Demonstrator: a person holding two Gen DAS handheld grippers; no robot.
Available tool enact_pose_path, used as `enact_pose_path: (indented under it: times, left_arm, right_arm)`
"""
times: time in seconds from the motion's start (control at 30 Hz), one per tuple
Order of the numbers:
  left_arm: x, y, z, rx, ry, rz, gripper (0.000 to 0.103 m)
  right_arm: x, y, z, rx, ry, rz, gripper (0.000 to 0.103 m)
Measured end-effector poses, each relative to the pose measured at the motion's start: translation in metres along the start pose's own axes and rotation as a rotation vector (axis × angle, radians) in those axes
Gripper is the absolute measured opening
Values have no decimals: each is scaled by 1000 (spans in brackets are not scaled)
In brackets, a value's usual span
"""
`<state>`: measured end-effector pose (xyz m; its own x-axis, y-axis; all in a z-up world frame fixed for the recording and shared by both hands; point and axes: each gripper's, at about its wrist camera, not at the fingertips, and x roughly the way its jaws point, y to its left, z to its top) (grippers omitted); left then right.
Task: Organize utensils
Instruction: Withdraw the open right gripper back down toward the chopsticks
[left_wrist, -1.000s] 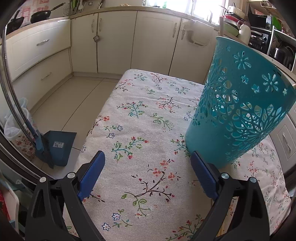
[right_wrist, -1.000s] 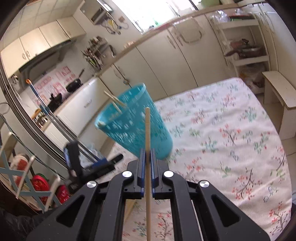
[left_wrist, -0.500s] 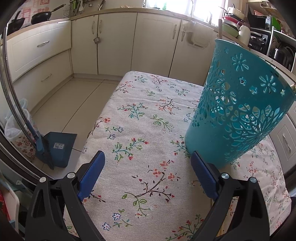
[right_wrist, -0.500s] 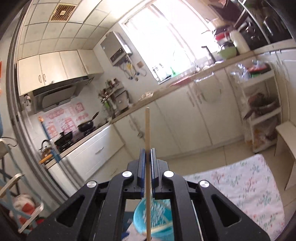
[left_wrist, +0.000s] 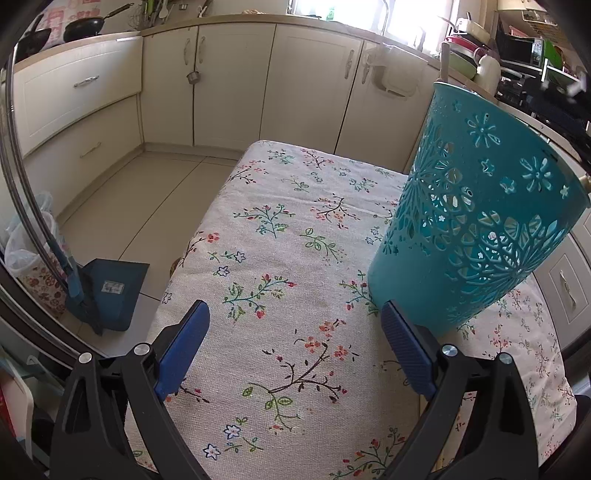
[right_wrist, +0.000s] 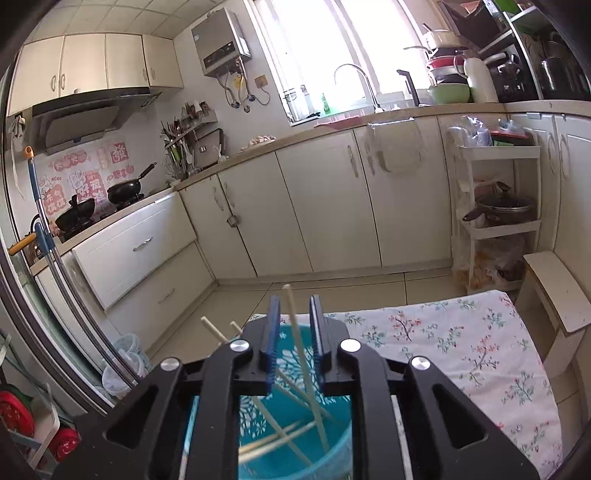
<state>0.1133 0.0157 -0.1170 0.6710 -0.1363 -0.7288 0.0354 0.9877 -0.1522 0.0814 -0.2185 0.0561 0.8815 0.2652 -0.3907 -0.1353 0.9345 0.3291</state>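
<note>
You can make out only the small word "Nice" on the pink wall stickers (right_wrist: 79, 177) behind the stove, while their large white characters and the dustpan's label (left_wrist: 112, 287) stay too blurred to read.

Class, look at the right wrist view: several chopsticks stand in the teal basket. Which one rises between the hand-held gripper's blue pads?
The tallest chopstick, its tip above the others. The right hand-held gripper is opening around it; the rest lean left in the teal basket.

One teal basket (left_wrist: 476, 221) at three o'clock on the single floral tablecloth (left_wrist: 288, 258); about four chopsticks (right_wrist: 295, 325) inside; two pans (right_wrist: 125, 190) at nine o'clock.
</note>
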Motion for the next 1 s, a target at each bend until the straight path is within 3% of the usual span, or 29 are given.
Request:
enact_pose_path:
  times: [0.13, 0.2, 0.33, 0.47, 0.7, 1.0]
  left_arm:
    - [1, 2, 0, -9, 0, 2, 90]
    - [1, 2, 0, -11, -2, 3, 90]
    - [1, 2, -1, -9, -1, 3, 90]
    - [1, 3, -1, -11, 0, 4, 90]
    - [0, 6, -1, -27, -1, -1, 90]
    - [0, 6, -1, -29, -3, -8, 90]
  right_arm:
    - [-33, -15, -11, 55, -12, -21, 20]
    - [-45, -22, -33, 85, 38, -43, 20]
    - [-43, -21, -102, 99, 263, -50, 20]
    - [-21, -6, -150, 89, 423, -21, 20]
    - [10, 17, -168, 8, 495, -44, 19]
    - [11, 16, -170, -31, 493, -55, 18]
